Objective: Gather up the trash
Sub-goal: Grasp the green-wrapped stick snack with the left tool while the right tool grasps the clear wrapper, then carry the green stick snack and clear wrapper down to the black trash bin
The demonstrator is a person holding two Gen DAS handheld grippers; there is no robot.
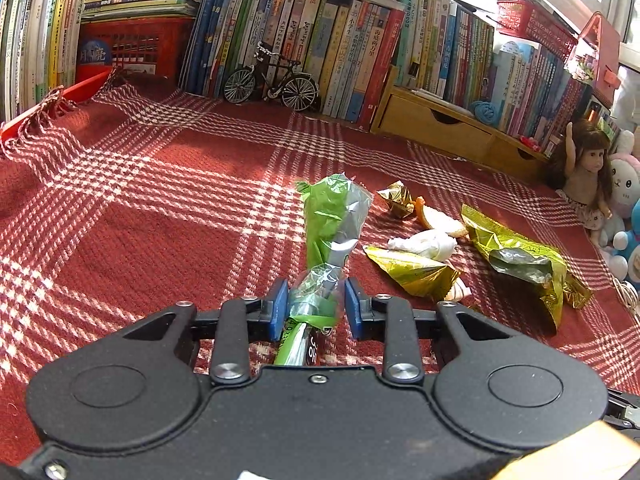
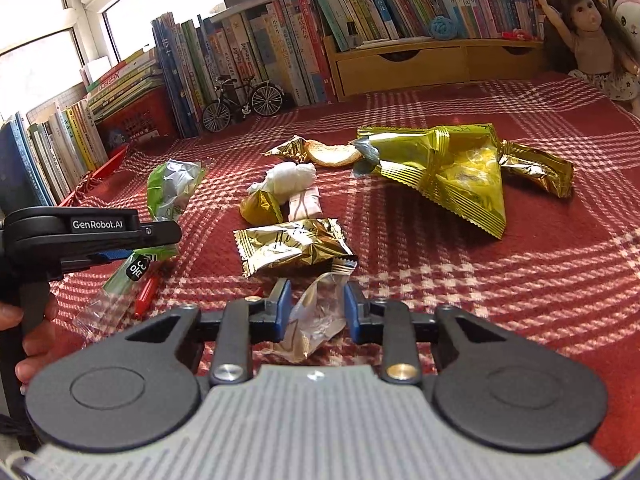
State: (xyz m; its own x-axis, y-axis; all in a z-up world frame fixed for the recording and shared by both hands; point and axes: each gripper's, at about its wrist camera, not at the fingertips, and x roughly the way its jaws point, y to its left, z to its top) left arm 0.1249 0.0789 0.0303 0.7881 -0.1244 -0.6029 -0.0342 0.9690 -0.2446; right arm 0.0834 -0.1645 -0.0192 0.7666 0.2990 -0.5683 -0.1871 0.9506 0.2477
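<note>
The green-and-silver wrapper [image 1: 332, 236] and the clear wrapper [image 2: 316, 316], both lying on the red plaid cloth [image 1: 160, 208], are light, crinkly and slippery; each sits between nearly closed fingers, left gripper [image 1: 316, 308] and right gripper [image 2: 314, 308], best pinched at bunched folds.

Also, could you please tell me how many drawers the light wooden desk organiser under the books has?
2: a left drawer and a right drawer, side by side; the long-haired doll may hide more.
</note>
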